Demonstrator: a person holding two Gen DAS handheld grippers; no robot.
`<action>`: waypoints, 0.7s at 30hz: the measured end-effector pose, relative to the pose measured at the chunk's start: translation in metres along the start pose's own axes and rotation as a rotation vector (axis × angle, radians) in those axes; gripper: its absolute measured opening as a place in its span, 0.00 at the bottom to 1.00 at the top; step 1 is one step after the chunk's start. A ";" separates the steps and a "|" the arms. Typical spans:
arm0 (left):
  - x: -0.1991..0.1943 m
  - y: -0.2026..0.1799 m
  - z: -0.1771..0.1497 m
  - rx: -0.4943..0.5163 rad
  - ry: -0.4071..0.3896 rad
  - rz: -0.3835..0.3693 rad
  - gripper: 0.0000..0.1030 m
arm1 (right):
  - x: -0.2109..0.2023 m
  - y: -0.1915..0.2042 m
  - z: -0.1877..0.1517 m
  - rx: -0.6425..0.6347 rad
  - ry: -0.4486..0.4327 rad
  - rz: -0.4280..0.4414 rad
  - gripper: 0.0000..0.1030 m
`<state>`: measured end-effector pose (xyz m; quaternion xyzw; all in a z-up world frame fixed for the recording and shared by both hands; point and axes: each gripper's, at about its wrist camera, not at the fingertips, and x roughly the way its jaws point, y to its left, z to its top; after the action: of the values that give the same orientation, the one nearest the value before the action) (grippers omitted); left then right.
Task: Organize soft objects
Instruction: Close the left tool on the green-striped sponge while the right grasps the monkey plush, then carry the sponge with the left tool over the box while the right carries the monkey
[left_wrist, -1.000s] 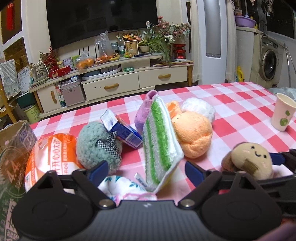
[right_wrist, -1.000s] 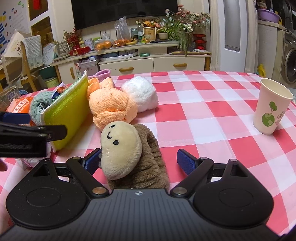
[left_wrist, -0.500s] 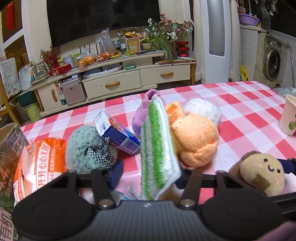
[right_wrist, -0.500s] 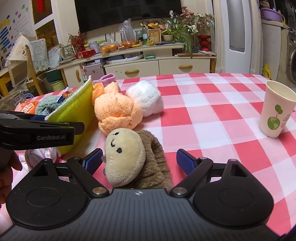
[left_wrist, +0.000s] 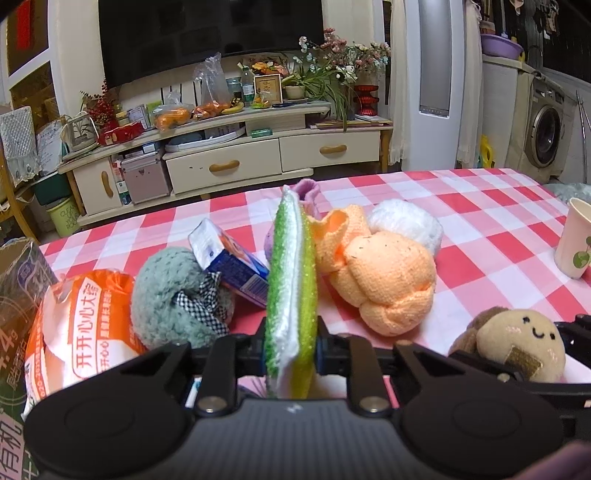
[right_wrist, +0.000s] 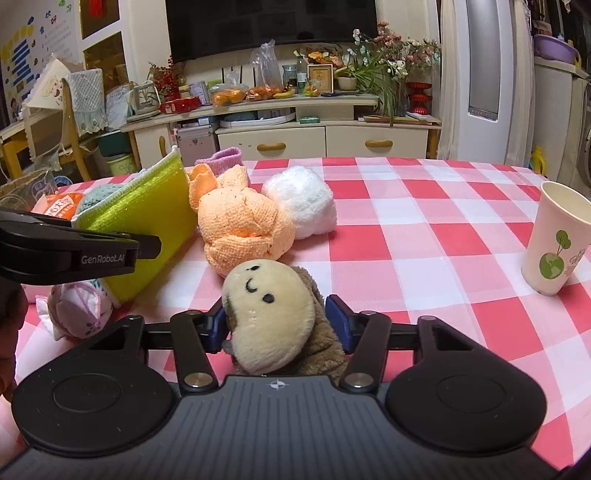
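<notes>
Both claws have just been closing: the left claw (left_wrist: 291, 349) now pinches the lower edge of the green-and-white sponge (left_wrist: 291, 280), which stands on edge between its jaws, and the right claw (right_wrist: 276, 325) presses its blue pads against the sides of the plush toy (right_wrist: 267, 314), whose face points up. On the checked surface (right_wrist: 424, 236), the orange knit ball (left_wrist: 384, 280) lies just right of the sponge, touching the white pompom (left_wrist: 408, 221). Left of the sponge sit a teal ball (left_wrist: 173, 302) and a snack bag (left_wrist: 85, 332). A paper cup (right_wrist: 554, 243) stands well apart.
</notes>
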<state>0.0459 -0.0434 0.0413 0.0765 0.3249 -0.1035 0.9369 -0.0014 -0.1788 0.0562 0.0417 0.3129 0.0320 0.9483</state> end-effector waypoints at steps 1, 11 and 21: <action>-0.001 0.001 0.000 -0.004 -0.002 -0.003 0.18 | 0.000 0.000 0.000 0.001 -0.001 0.000 0.63; -0.019 0.015 0.002 -0.041 -0.030 -0.026 0.18 | -0.001 -0.011 0.004 0.071 -0.018 0.028 0.53; -0.046 0.032 0.005 -0.069 -0.083 -0.052 0.18 | -0.008 -0.012 0.005 0.090 -0.043 0.034 0.52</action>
<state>0.0212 -0.0069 0.0768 0.0311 0.2910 -0.1198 0.9487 -0.0041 -0.1919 0.0634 0.0904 0.2927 0.0329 0.9514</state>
